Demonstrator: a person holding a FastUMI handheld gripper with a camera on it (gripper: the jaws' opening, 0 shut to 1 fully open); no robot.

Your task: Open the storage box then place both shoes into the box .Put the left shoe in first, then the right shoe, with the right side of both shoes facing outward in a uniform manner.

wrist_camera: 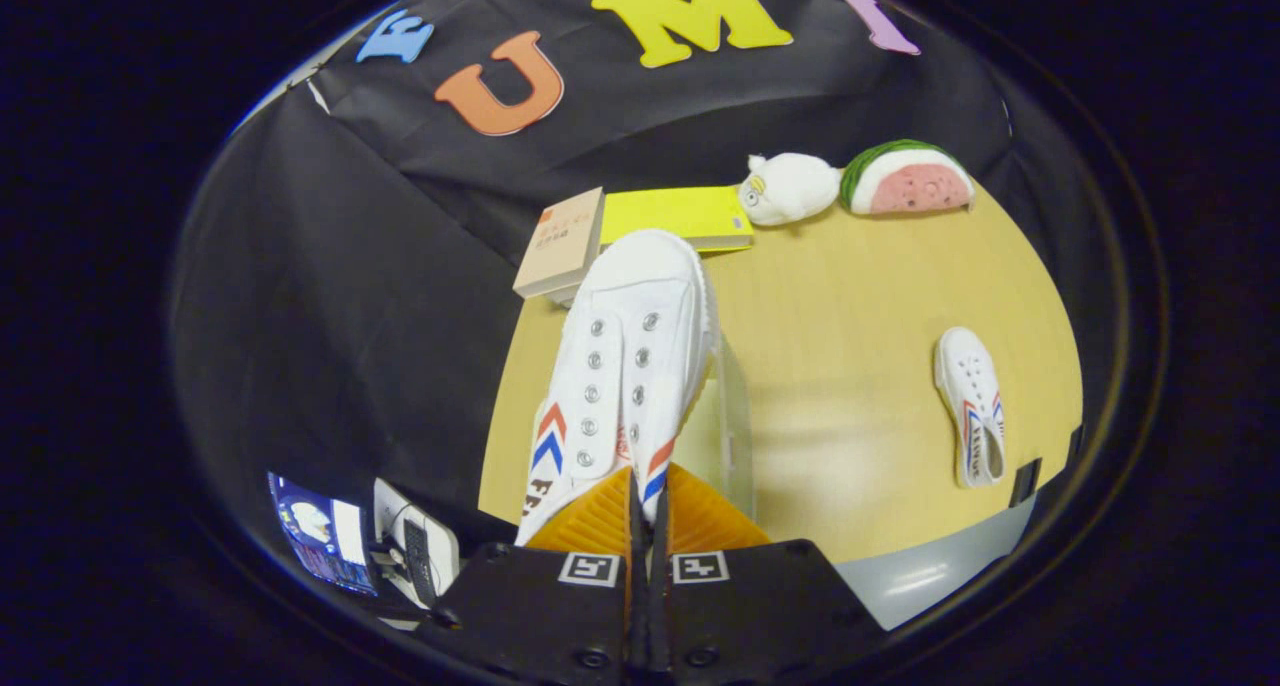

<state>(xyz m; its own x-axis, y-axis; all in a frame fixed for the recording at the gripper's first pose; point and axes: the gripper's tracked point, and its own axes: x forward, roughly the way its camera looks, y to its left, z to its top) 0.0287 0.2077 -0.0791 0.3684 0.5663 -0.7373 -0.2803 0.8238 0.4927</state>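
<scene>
Gripper (646, 511) fingers nearly closed, pinching the heel end of a white shoe (625, 366) w/ red-blue chevrons. Shoe's long axis runs straight ahead from the fingers, toe pointing away, eyelets facing up toward cam. Toe tip overlaps a yellow book (680, 214) and sits just beside a tan book (563, 241) beyond. Clear storage box (735, 426) wall just right of the held shoe, near the fingers. Second shoe (972, 406) lies on the wood table (850, 306), well off to the right, toe pointing away too. Beyond: white plush (790, 188) touching a watermelon plush (908, 178).

no legible text on shoes (625, 366), book (562, 241)
</scene>
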